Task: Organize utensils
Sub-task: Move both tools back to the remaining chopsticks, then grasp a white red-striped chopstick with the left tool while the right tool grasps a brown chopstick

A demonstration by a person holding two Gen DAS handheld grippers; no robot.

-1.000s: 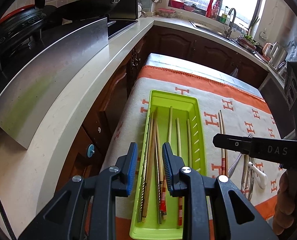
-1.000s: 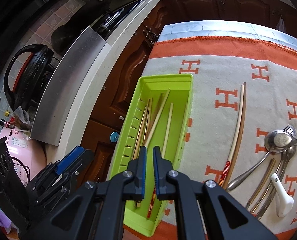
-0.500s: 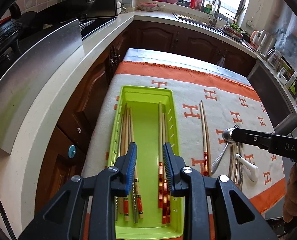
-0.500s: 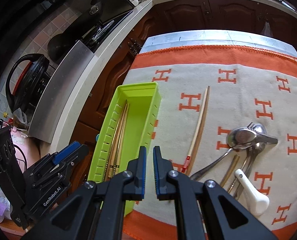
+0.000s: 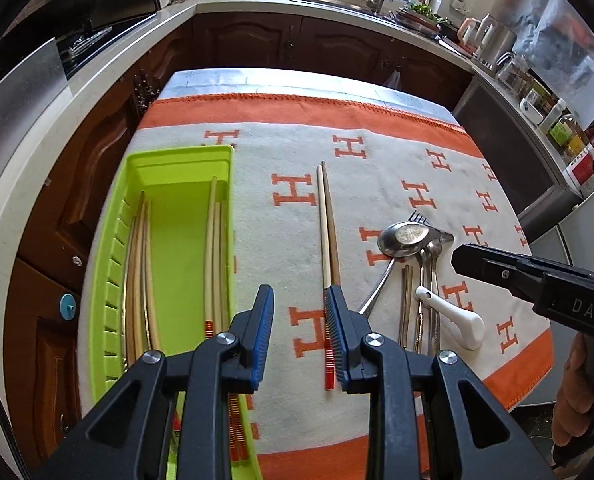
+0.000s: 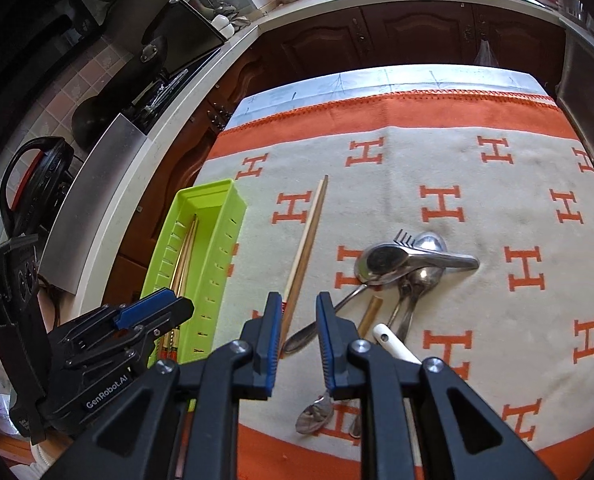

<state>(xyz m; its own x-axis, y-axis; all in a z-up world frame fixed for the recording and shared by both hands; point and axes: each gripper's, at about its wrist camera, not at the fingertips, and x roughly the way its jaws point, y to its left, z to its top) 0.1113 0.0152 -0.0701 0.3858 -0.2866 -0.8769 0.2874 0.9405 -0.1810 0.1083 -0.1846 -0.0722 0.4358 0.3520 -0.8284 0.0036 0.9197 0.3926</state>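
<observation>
Now the chopsticks (image 6: 303, 254) are lying loose on the cloth (image 6: 497, 184) mid-desk, just beside the green tray (image 6: 201, 200) that is sitting along the desk's left edge, already holding other pairs. Right gripper (image 6: 296, 338) is hovering empty, its jaws having just been parting; left gripper (image 5: 299, 334) is hanging part-spread, empty too. Likely risk: pinching only one stick, so its mate is rolling toward the spoons (image 6: 397, 264).

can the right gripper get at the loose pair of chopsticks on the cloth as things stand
Probably yes. The right gripper, jaws just opening and empty, hangs over the chopsticks' banded end, and nothing lies on top of them.
</observation>
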